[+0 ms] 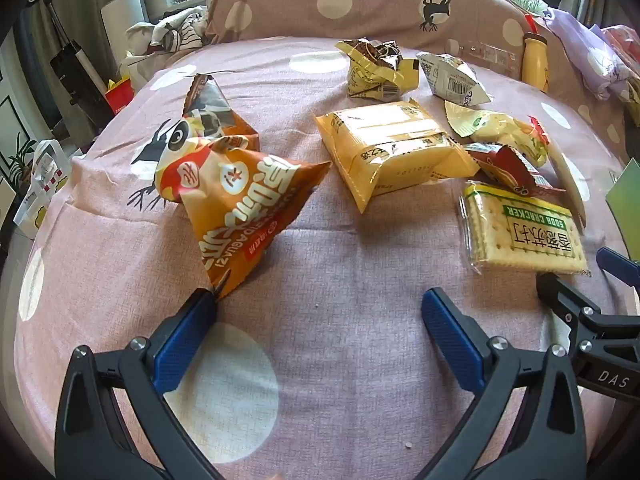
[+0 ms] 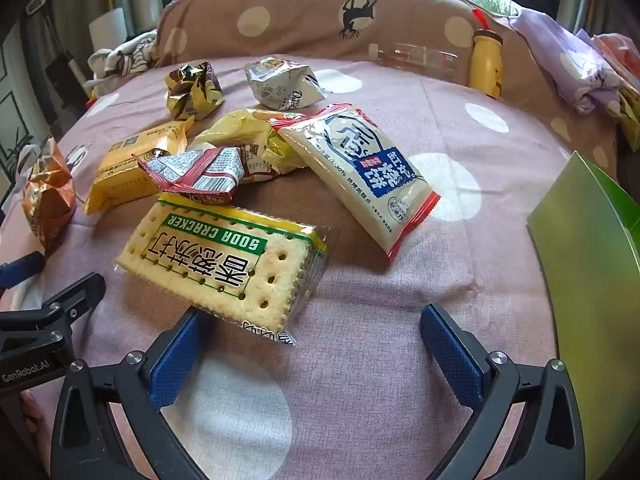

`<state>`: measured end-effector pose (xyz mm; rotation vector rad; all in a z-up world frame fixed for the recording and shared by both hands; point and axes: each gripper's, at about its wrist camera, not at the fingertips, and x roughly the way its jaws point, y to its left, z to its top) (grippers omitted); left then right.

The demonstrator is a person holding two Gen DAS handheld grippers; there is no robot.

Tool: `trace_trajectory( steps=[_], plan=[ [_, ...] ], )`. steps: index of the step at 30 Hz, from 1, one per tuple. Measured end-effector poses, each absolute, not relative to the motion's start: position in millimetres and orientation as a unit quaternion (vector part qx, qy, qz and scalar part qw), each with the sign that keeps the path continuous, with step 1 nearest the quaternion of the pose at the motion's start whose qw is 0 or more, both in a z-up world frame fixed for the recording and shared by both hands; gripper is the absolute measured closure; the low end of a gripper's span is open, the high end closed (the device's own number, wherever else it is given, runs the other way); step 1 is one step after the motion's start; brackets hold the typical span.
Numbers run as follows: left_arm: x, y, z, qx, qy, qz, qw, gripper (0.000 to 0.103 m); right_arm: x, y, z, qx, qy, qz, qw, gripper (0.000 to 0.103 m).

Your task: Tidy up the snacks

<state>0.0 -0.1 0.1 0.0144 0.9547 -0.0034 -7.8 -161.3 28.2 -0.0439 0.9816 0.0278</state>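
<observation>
Pink bedding (image 1: pixel 320 264) with pale dots fills the left wrist view, a matching pillow along the top. At the bottom the left gripper (image 1: pixel 320 300) angles down toward the sheet, jaws spread wide and empty; its left fingertip touches or nearly touches the lower corner of an orange snack bag (image 1: pixel 240 208), which stands tilted, left of centre. A yellow packet (image 1: pixel 392 148) lies centre right.

Pink sheet again in the right wrist view, with a green box (image 2: pixel 592 264) at the right edge. The right gripper (image 2: pixel 312 316) also tilts down, jaws wide apart, gripping nothing. A soda cracker pack (image 2: pixel 224 260) lies flat left of centre, long axis running upper left to lower right, its near corner beside the left finger. A white-and-blue packet (image 2: pixel 360 172) lies behind it.
</observation>
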Motion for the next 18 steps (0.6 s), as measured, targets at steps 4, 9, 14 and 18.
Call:
trace_trajectory(
  steps=[4,9,14,18],
  plan=[
    [0.0,-0.8,-0.1,0.007,0.460,-0.002,0.888,0.000,-7.7,-161.4,28.2,-0.021,0.471,0.013,0.882,0.000],
    [-0.1,0.0,0.1,0.005,0.460,-0.003,0.888,0.000,-7.9,-161.3,27.7,-0.021,0.470,0.013,0.882,0.000],
    [-0.2,-0.5,0.2,0.005,0.460,-0.002,0.888,0.000,-7.8,-161.4,28.1,-0.021,0.470,0.013,0.882,0.000],
    [0.0,0.0,0.0,0.005,0.460,-0.003,0.888,0.000,-7.6,-161.5,28.4,-0.021,0.471,0.013,0.882,0.000]
  ],
)
